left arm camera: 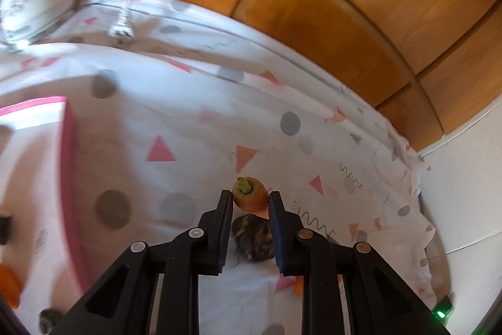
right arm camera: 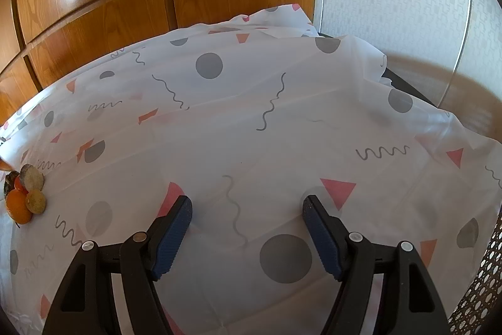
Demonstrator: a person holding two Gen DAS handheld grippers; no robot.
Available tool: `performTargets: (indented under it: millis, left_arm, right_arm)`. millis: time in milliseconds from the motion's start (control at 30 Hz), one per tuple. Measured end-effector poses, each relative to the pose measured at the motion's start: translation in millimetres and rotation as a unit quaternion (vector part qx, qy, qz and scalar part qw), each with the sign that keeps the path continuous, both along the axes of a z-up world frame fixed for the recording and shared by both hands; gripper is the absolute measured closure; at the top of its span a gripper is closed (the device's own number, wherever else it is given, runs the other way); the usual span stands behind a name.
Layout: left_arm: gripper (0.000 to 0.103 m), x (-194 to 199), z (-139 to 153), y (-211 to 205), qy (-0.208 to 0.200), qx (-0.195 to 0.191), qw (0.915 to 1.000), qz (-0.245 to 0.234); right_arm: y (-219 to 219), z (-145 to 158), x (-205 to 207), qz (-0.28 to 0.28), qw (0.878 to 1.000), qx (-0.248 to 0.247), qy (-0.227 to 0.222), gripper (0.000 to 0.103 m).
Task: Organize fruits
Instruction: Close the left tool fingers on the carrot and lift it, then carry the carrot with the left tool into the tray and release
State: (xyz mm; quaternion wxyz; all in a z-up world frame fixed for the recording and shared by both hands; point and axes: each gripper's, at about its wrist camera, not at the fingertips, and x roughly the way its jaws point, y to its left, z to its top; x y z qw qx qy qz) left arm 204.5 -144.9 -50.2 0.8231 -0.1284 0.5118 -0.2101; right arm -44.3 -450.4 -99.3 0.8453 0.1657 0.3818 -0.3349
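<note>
Gripping a carrot (left arm camera: pixel 250 193) by its stem end, left claw (left arm camera: pixel 250 200) holds it above the patterned cloth on the bench (left arm camera: pixel 175 121); pink-rimmed tray (left arm camera: pixel 67 146) sits left. Right claw (right arm camera: pixel 248 214) open, empty. Early stage, I'd judge: fruit pile (right arm camera: pixel 25 193) unsorted. Dark blurred item (left arm camera: pixel 252 240) under carrot unidentifiable; tray contents cut off.

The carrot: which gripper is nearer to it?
Left. The left gripper has its jaws clamped on the carrot. The right gripper hangs open over bare tablecloth, no carrot nearby.
</note>
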Motion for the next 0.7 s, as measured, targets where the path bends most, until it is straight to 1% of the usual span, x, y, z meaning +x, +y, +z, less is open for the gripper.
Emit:
performTargets:
  millis: [100, 300, 433, 567, 700]
  left_arm:
    - [0.080, -10.4, 9.2, 22.1, -0.013, 0.002, 0.9998, 0.016]
    - [0.080, -34.9, 29.6, 72.7, -0.028, -0.018, 0.9981, 0.051]
    - [0.080, -55.2, 43.9, 111.0, -0.046, -0.021, 0.9959, 0.075]
    - [0.080, -78.1, 49.1, 158.6, -0.049, -0.027, 0.9925, 0.109]
    - [0.080, -104.6, 47.9, 198.2, -0.049, -0.025, 0.9897, 0.132]
  right_arm:
    - [0.3, 0.3, 0.1, 0.000, 1.000, -0.001, 0.000, 0.029]
    - [1.2, -0.4, -0.2, -0.002, 1.000, -0.003, 0.000, 0.029]
    - [1.3, -0.6, -0.1, -0.002, 1.000, -0.003, 0.000, 0.029]
    - [1.4, -0.5, 0.0, -0.002, 1.000, -0.004, 0.000, 0.029]
    - [1.5, -0.6, 0.1, -0.002, 1.000, -0.005, 0.001, 0.029]
